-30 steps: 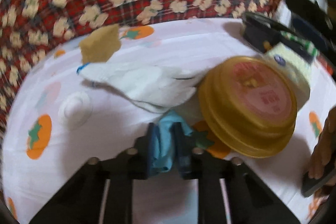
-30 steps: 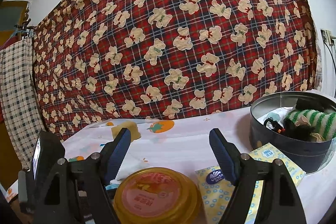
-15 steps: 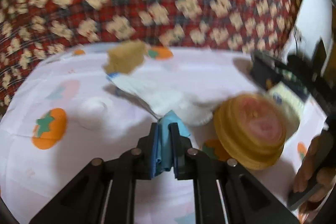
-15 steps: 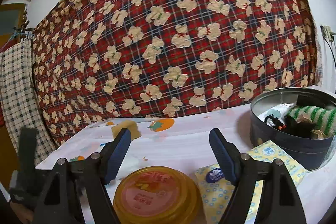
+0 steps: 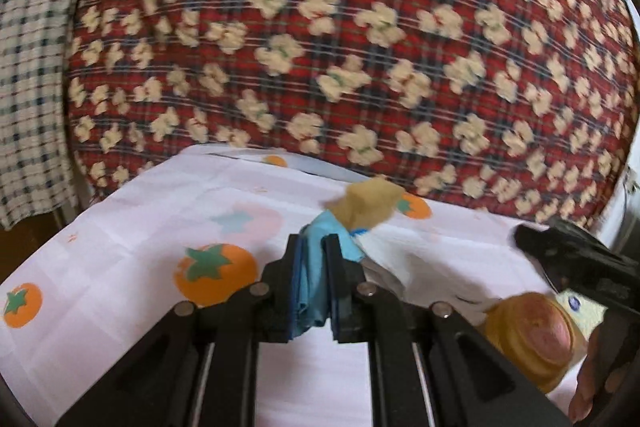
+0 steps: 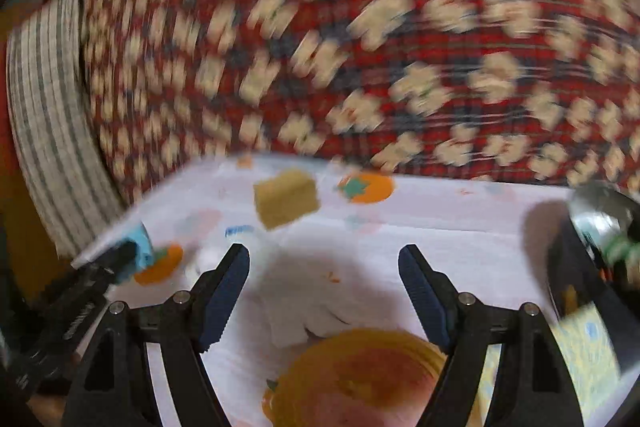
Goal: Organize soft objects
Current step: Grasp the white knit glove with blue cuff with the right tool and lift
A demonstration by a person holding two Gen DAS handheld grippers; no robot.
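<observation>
The blue cloth [image 5: 316, 279] is pinched tight in my left fingers [image 5: 314, 259], above the worktop [image 5: 120, 239]; its far end hides the sponge [image 5: 366, 205] at 1 o'clock. My right fingers [image 6: 324, 267] gape empty, blurred.

We see both views warm, fairly dim, indoor light soft and even. Left wrist view: mild blur on quilt [image 5: 340, 39], sharper on left tool [image 5: 316, 287] and blue cloth [image 5: 316, 279] pinched in it. Right wrist view: heavy streaking blur across quilt, sponge [image 6: 286, 203] smeared, tin [image 6: 600, 227] at right edge barely readable; right tool [image 6: 324, 291] itself crisp. We note soft shadow on counter cloth [image 6: 440, 223] left of tin. Fisheye bends edges; black corners frame both views. No glare.
</observation>
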